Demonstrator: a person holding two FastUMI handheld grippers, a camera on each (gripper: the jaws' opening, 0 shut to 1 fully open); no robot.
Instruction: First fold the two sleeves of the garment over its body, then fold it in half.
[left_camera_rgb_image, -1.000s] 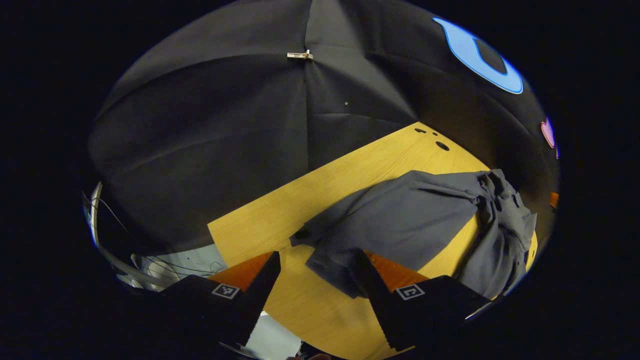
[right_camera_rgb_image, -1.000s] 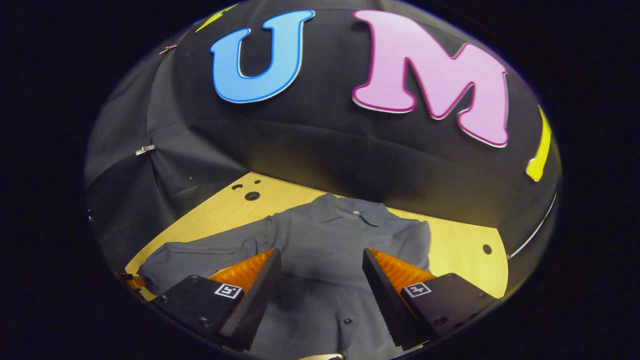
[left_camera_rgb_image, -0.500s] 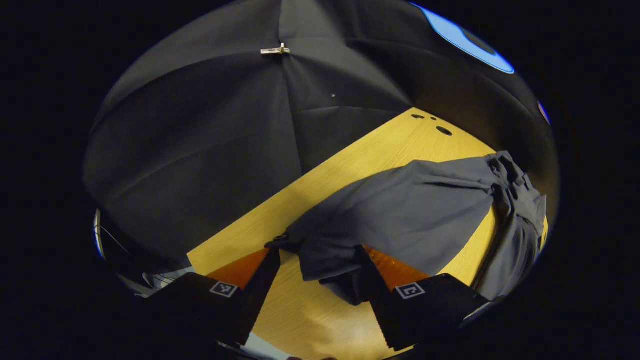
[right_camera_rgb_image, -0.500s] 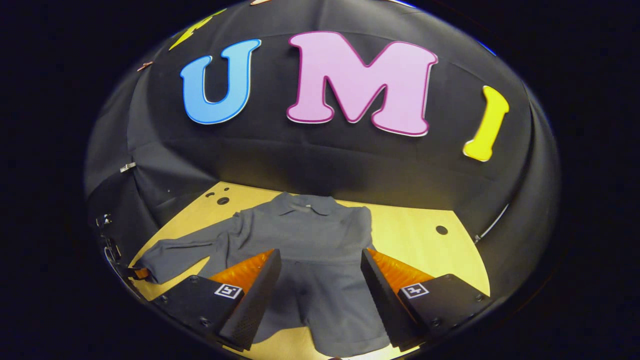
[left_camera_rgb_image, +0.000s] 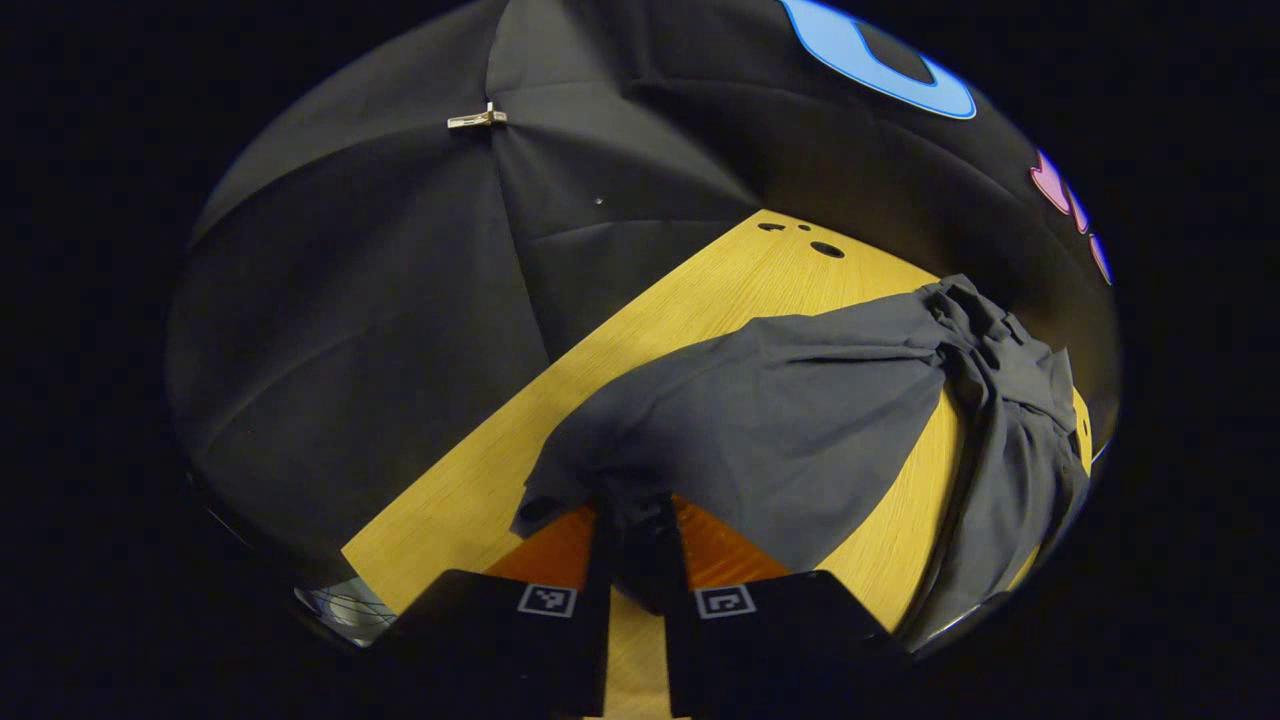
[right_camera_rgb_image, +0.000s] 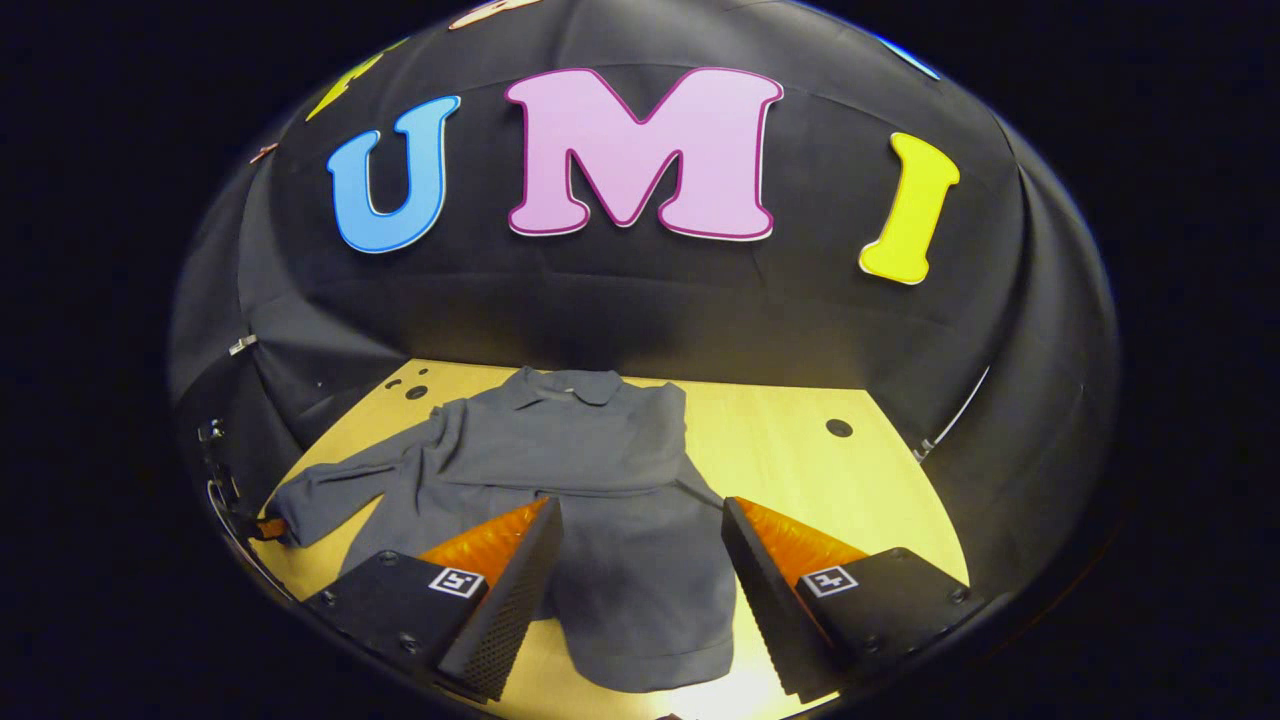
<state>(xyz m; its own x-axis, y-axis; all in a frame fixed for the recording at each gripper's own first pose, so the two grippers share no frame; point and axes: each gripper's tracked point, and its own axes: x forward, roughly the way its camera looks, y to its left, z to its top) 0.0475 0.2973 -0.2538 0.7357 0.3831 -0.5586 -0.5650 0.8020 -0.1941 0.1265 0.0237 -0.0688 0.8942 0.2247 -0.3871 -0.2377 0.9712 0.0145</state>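
Note:
A grey collared shirt lies flat on the yellow wooden table, collar toward the far wall. One sleeve lies folded over its body. The other sleeve stretches out to the left, and my left gripper holds its end. In the left gripper view my left gripper is shut on the sleeve cuff, and the sleeve runs up and right to the bunched body. My right gripper hangs open over the shirt's lower half, holding nothing.
The table has round holes near its far corners. Black cloth walls close the booth on all sides behind the table. Bare wood lies left of the held sleeve, near the table's edge.
My left gripper closed its fingers on the sleeve cuff. My right gripper, still open, drew back from the shirt, so more of the garment and table now show.

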